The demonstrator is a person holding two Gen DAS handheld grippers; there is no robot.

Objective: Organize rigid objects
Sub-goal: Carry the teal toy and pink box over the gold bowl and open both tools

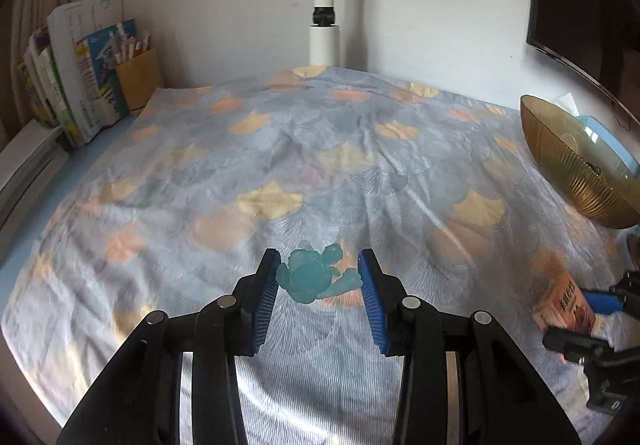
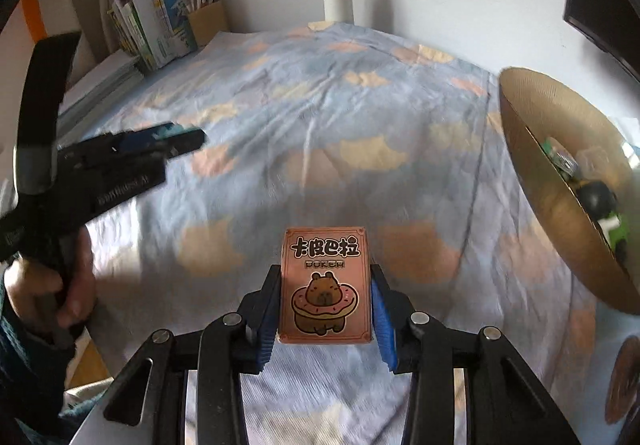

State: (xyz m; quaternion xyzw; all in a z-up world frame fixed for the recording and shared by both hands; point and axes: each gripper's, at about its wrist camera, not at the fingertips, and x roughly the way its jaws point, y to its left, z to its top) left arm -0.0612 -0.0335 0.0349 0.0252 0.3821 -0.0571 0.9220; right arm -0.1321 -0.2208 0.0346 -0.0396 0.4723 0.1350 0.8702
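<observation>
A translucent teal figurine (image 1: 310, 277) hangs just above the patterned bedsheet (image 1: 280, 149), with my left gripper (image 1: 319, 265) shut on it, both blue pads against its sides. My right gripper (image 2: 326, 275) is shut on a pink poker card box (image 2: 325, 285) with a capybara picture, held upright. The left wrist view shows that box (image 1: 560, 303) and the right gripper (image 1: 592, 311) at the far right, blurred. In the right wrist view the left gripper (image 2: 176, 137) appears at the left, blurred. A ribbed gold bowl (image 2: 560, 181), tilted in the fisheye, holds several small objects (image 2: 600, 201).
Books and papers (image 1: 80, 65) lean against the wall at the back left. A white lamp post (image 1: 325, 5) stands behind the bed and a dark monitor (image 1: 580, 5) at the upper right. A person's hand (image 2: 72, 285) grips the left tool. A brown round thing (image 2: 624, 377) lies at the right.
</observation>
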